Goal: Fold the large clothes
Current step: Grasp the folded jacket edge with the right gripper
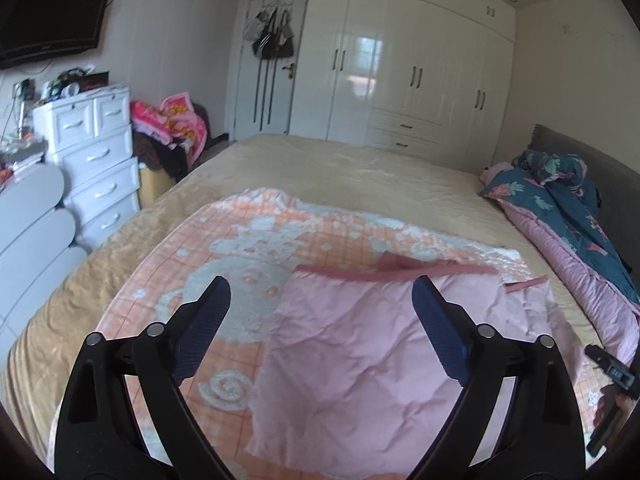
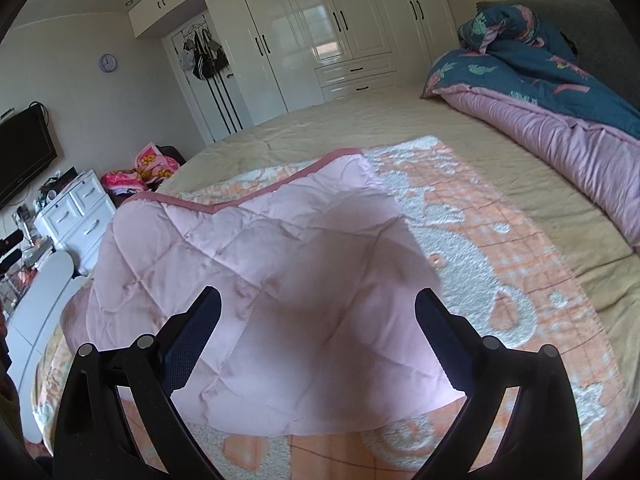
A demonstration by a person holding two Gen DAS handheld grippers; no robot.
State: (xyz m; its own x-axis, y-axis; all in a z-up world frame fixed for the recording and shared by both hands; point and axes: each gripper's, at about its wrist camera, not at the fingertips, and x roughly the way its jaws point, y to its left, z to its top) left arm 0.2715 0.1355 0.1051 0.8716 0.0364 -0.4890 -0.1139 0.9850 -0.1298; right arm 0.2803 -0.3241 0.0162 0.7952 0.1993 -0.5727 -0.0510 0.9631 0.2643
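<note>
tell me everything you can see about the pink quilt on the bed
The pink quilt is pale pink, stitched in diamond quilting, with a darker rose binding along its edge. It looks soft, lightly padded and creased. It is folded over on itself and lies on the orange and white blanket spread on the bed. Neither open gripper touches it.

Both wrist cams sit close above bed [image 1: 320, 168], angled down; share pink quilt [image 1: 360, 360], wardrobe [image 2: 304, 32].

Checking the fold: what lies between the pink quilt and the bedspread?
An orange patterned blanket lies between the pink quilt and the bedspread; both views show it.
</note>
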